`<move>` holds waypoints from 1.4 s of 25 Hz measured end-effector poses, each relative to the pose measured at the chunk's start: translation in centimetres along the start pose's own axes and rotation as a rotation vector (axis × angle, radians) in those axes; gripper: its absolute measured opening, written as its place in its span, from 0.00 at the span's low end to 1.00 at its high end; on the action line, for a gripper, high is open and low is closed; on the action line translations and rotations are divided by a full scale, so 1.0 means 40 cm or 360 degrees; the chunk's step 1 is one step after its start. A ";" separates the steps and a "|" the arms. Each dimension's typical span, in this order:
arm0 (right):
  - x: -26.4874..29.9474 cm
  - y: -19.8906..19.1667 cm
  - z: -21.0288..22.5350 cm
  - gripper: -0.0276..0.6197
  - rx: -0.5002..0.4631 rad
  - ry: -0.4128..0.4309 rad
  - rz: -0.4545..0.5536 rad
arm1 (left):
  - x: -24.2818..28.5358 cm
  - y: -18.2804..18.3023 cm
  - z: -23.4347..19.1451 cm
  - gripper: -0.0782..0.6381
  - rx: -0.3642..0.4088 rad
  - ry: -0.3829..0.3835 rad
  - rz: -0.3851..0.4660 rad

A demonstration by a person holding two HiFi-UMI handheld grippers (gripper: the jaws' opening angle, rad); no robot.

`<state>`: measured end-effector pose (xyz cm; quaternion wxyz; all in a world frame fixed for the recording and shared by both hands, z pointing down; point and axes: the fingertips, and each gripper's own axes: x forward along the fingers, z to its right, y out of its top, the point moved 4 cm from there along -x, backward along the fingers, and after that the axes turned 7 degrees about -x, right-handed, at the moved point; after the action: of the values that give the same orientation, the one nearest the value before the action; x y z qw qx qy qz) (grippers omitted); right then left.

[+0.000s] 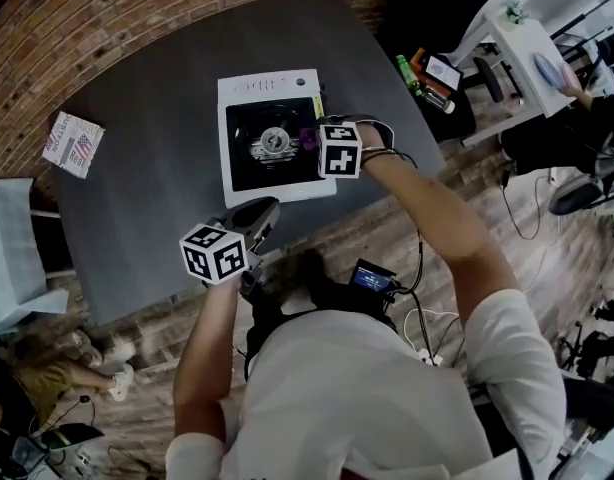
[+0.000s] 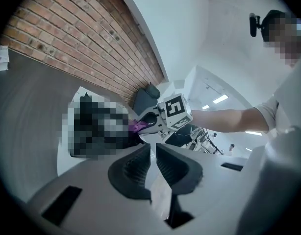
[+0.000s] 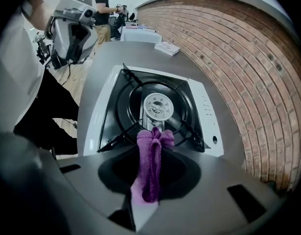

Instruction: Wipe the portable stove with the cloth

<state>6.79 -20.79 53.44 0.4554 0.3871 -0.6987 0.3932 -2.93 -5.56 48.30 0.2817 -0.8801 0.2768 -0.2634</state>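
Observation:
The white portable stove with its black burner well sits mid-table. In the right gripper view its round burner lies straight ahead. My right gripper hangs over the stove's right part, shut on a purple cloth that bunches out past the jaw tips, just above the black pan support. The cloth also shows in the left gripper view. My left gripper is held above the table's near edge, in front of the stove, jaws together with nothing between them.
A printed packet lies at the table's far left corner. A brick wall runs along the table's far side. A person stands in the background beyond the table. A light chair stands left of the table.

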 end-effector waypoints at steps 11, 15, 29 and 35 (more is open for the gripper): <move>-0.034 -0.005 -0.092 0.19 0.0139 0.0107 -0.0072 | -0.074 0.006 -0.027 0.17 0.0032 -0.0120 -0.0073; -0.043 -0.017 -0.109 0.18 0.0237 0.0085 -0.0100 | -0.094 0.011 -0.034 0.17 0.0054 -0.0152 -0.0082; -0.082 -0.034 -0.214 0.19 0.0615 0.0034 -0.0177 | -0.121 0.012 -0.047 0.17 0.0071 -0.0244 -0.0113; -0.112 0.036 -0.259 0.19 0.0746 0.0013 -0.0062 | -0.145 0.021 -0.063 0.17 0.0069 -0.0242 -0.0106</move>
<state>10.20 -10.06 51.78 0.3633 0.4941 -0.5789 0.5373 -8.88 -3.33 47.77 0.3121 -0.8999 0.2194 -0.2111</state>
